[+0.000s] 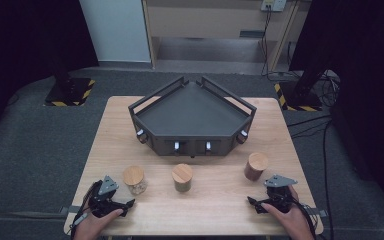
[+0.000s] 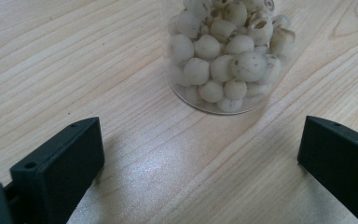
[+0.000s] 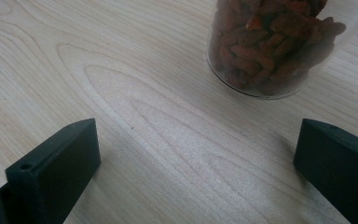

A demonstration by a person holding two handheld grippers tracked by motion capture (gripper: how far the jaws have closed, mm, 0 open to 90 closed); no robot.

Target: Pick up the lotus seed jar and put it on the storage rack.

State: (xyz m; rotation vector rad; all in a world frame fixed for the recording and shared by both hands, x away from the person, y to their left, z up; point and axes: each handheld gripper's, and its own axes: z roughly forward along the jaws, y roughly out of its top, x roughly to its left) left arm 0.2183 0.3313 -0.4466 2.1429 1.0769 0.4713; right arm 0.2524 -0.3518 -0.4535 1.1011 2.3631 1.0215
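Observation:
Three wooden-lidded glass jars stand in a row on the wooden table (image 1: 215, 200). The left jar (image 1: 134, 179) holds pale round seeds, the middle jar (image 1: 182, 178) something greenish, the right jar (image 1: 255, 166) reddish-brown dried fruit. My left gripper (image 1: 112, 196) rests near the front left edge, a hand on it. In the left gripper view it (image 2: 200, 144) is open, and the seed jar (image 2: 223, 56) stands just ahead, clear of the jaws. My right gripper (image 1: 275, 196) sits at the front right, open (image 3: 200, 140), with the red fruit jar (image 3: 270, 46) ahead and slightly right, untouched.
A dark angular tray (image 1: 192, 145) with raised rails and small knobs along its front takes up the table's middle and back. Bare wood lies between the jars and the front edge. Beyond the table are grey floor, stand bases with hazard stripes and cables at the right.

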